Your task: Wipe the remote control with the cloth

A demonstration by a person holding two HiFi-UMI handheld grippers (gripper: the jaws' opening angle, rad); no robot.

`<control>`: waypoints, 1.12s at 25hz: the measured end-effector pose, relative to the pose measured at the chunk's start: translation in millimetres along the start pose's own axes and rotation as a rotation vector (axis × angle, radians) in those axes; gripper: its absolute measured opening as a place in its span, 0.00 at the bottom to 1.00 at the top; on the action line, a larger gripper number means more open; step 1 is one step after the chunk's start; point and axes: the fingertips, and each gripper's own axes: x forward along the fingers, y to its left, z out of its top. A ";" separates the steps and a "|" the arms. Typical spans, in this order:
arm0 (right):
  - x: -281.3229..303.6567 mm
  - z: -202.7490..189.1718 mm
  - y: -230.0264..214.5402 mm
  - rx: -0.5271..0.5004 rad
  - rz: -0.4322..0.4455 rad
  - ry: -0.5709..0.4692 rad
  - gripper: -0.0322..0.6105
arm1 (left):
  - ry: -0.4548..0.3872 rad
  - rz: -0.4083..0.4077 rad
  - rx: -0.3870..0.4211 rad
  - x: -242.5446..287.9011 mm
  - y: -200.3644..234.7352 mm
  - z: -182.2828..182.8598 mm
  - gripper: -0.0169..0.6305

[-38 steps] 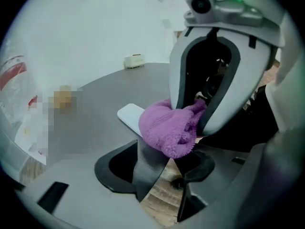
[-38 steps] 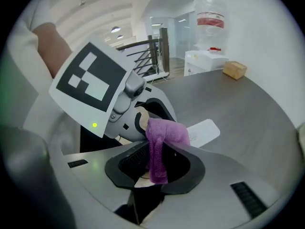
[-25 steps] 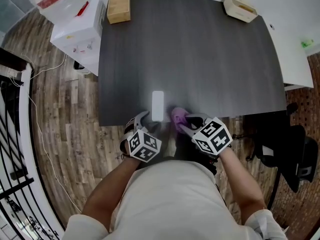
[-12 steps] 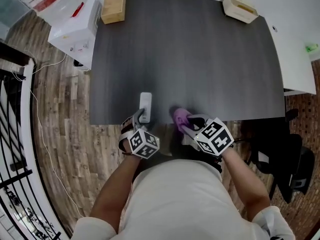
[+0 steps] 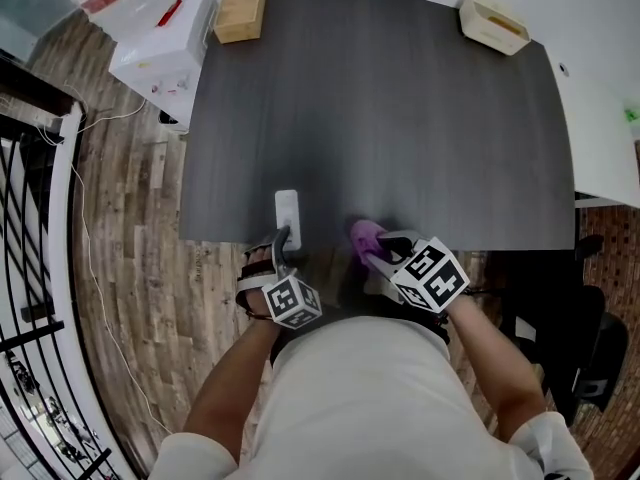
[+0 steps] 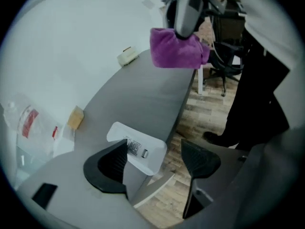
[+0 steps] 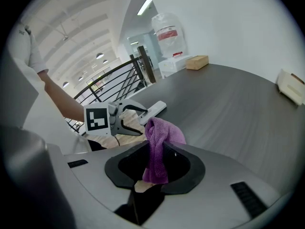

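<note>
Left tool (image 6: 155,159) (2 jaws have just been opening wide) straddles remote (image 6: 138,147) at desk (image 5: 400,118) lower edge; right tool (image 7: 155,168) pinches cloth (image 7: 162,132); wooden box (image 5: 241,9) far upper left.

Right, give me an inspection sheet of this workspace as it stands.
Surface: dark grey table.
Job's things: white remote at the near edge; purple cloth beside it.
Clutter: wooden box at far left corner, beige tray at far right corner.
Grippers: left tongs open, just been opening, remote's end between them, not gripped; right tongs shut on the cloth.
Cables: white cable on the floor, left.
Surroundings: wood floor, white box, black railing, office chair.
</note>
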 end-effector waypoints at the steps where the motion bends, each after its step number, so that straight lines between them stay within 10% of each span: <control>1: -0.8 -1.0 -0.8 0.000 -0.002 0.001 0.20 | -0.002 0.036 0.015 1.1 3.4 -1.0 0.56; 8: -4.0 -10.2 -0.4 0.013 -0.012 0.012 0.20 | -0.093 0.070 -0.146 -9.0 16.4 -6.0 0.41; 14: 0.8 -7.7 5.7 0.015 -0.012 0.013 0.20 | -0.367 -0.049 -1.078 -33.2 49.4 -45.4 0.23; 17: 5.8 -4.0 9.5 0.013 -0.008 0.015 0.20 | -0.426 -0.129 -1.322 -33.4 55.0 -65.2 0.19; 24: 20.0 7.1 21.1 -0.004 0.003 0.030 0.20 | -0.393 -0.185 -1.368 -29.4 62.4 -87.2 0.20; 28: 26.6 16.3 25.1 -0.006 0.002 0.029 0.20 | -0.327 -0.104 -1.282 -34.5 73.7 -101.2 0.37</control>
